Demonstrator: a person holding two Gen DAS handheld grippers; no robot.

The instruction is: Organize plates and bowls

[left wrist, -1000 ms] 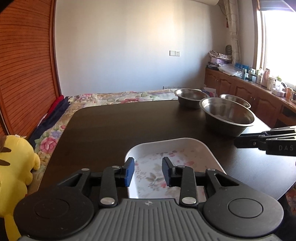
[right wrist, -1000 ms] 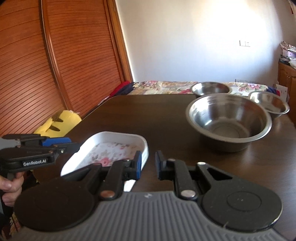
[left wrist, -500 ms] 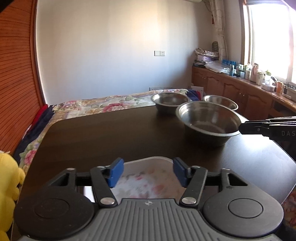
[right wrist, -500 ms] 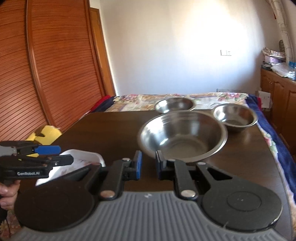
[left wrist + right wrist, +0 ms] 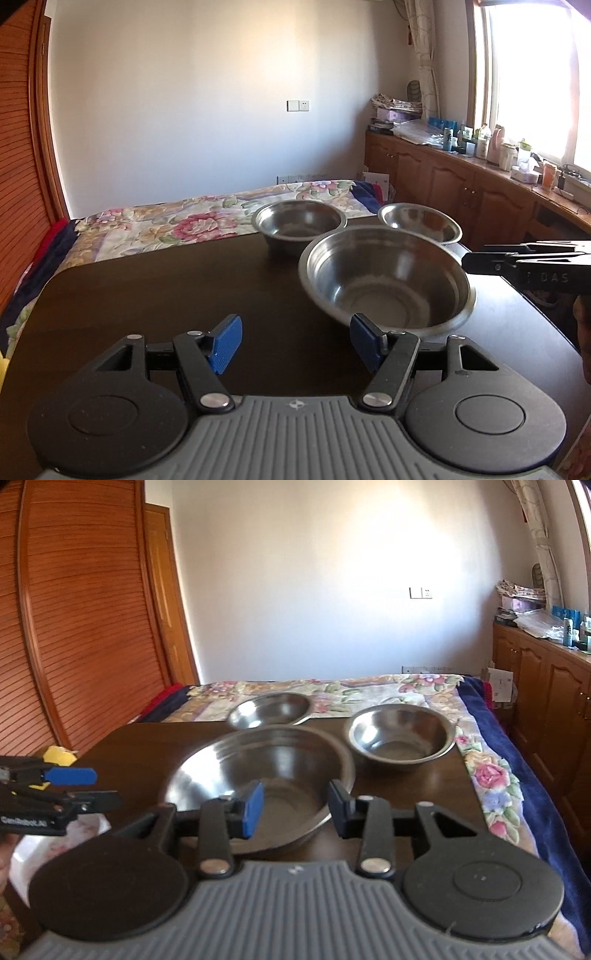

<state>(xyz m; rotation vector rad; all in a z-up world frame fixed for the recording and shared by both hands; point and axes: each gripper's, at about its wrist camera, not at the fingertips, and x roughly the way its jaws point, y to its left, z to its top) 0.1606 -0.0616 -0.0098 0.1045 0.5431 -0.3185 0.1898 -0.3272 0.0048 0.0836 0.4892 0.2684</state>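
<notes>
Three steel bowls stand on the dark table (image 5: pixel 155 295). The large bowl (image 5: pixel 388 284) (image 5: pixel 266 775) is nearest. A medium bowl (image 5: pixel 301 225) (image 5: pixel 400 736) and a shallow bowl (image 5: pixel 421 221) (image 5: pixel 269 710) stand behind it. My left gripper (image 5: pixel 295 341) is open and empty, just left of the large bowl's near rim. My right gripper (image 5: pixel 295 808) is open and empty, right over the large bowl's near rim; it shows from the side in the left wrist view (image 5: pixel 524 264). The white floral plate (image 5: pixel 48 849) lies at the table's near left corner, under the left gripper (image 5: pixel 74 786).
A bed with a floral quilt (image 5: pixel 177 225) runs behind the table. Wooden cabinets (image 5: pixel 480 199) with bottles line the right wall. A slatted wooden door (image 5: pixel 74 627) is on the left, with a yellow plush toy (image 5: pixel 55 760) below it.
Both grippers moved forward and toward the large bowl. The left gripper opened wide and passed over the plate, which left its view. The right gripper opened from nearly shut.
</notes>
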